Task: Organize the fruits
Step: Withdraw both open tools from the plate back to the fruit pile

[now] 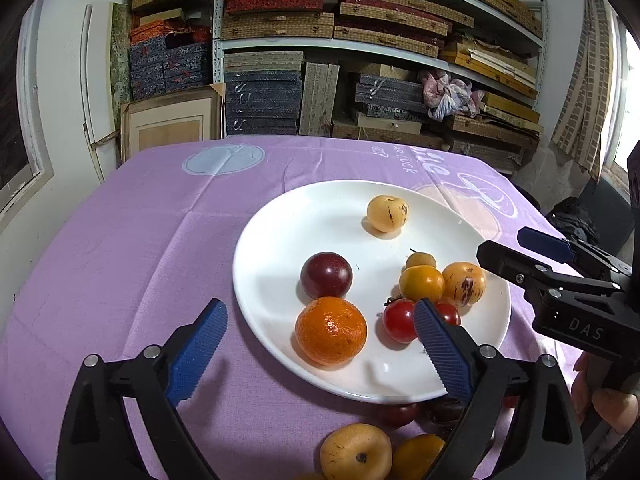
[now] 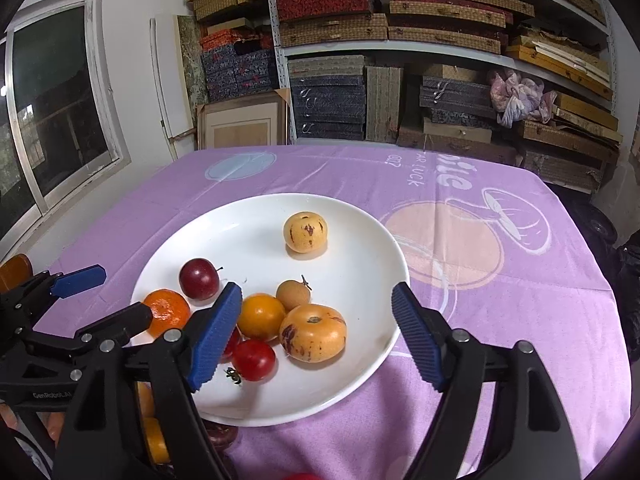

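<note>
1. on the purple tablecloth (image 1: 120, 240), the landmark: a white plate (image 1: 280, 220), with most of the sorted fruit already on it.
2. plate, near-left part: mandarin (image 1: 331, 330), round, no long axis to speak of; just behind it a dark plum (image 1: 326, 275).
3. plate, near-right part: a touching cluster of two cherry tomatoes (image 1: 399, 320), an orange-yellow fruit (image 1: 421, 283), a large streaked yellow fruit (image 1: 464, 283) and a small tan longan (image 1: 420, 260) at the back.
4. plate, far side: one streaked yellow fruit (image 1: 387, 213), alone, well apart from the cluster.
5. off the plate, at its near rim: unsorted stock, a yellow fruit with a dark dimple (image 1: 355, 452), an orange one touching it on the right, and dark red fruit partly under the rim. exact count hidden by the gripper arms.
6. left gripper (image 1: 320, 344): jaws wide apart, nothing pressed between the pads; the mandarin lies free in the gap, on the plate.
7. right gripper (image 2: 316, 336): jaws apart, holding nothing; the large streaked fruit (image 2: 313, 333) sits between them, untouched.
8. deciding relation, as a judgement: the remaining fruit lies on the near side of the plate, below and behind both sets of fingertips. the left gripper appears nearer to it, so it would need to draw back and dip.
</note>
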`<state>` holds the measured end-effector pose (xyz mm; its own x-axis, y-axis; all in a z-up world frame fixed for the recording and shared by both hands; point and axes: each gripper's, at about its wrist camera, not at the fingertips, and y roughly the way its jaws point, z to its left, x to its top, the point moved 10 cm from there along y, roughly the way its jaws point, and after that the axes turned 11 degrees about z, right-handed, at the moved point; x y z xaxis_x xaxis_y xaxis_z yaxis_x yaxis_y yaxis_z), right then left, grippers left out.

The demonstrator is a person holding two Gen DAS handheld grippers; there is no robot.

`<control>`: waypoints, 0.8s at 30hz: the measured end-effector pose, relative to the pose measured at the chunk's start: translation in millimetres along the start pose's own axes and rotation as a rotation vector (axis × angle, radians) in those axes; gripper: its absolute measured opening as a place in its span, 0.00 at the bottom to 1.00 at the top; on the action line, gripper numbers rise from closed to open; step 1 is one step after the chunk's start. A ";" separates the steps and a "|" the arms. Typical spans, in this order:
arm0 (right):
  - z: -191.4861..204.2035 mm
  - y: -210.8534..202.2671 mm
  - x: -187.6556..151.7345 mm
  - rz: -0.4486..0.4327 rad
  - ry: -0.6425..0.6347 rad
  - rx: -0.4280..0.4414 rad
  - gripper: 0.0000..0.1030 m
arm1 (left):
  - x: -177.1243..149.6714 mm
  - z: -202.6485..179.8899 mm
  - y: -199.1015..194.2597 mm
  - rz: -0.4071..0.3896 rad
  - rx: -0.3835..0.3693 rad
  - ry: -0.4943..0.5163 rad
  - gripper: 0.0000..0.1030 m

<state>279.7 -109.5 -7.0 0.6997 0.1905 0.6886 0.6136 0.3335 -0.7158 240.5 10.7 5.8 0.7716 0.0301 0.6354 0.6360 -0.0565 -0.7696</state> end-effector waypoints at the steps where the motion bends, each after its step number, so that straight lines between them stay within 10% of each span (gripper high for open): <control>1: 1.9 -6.3 -0.3 -0.005 0.006 0.014 0.74 | 0.3 2.2 -5.4 -0.003 -0.004 -0.011 0.92; 7: 13.0 -64.6 -22.5 -0.039 0.028 0.084 0.91 | -25.7 12.8 -41.6 0.000 -0.046 -0.049 0.97; 18: 8.1 -103.5 -139.7 -0.002 -0.018 0.020 0.96 | -112.6 14.3 -66.2 0.045 0.024 0.039 0.97; 24: -3.5 -93.0 -151.0 0.038 0.053 0.074 0.96 | -124.4 -7.1 -69.0 0.003 0.019 0.090 0.97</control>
<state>118.3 -172.5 -44.8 0.7418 0.1558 0.6523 0.5587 0.3945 -0.7295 100.5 3.7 -19.7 0.7701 -0.0599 0.6351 0.6341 -0.0374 -0.7724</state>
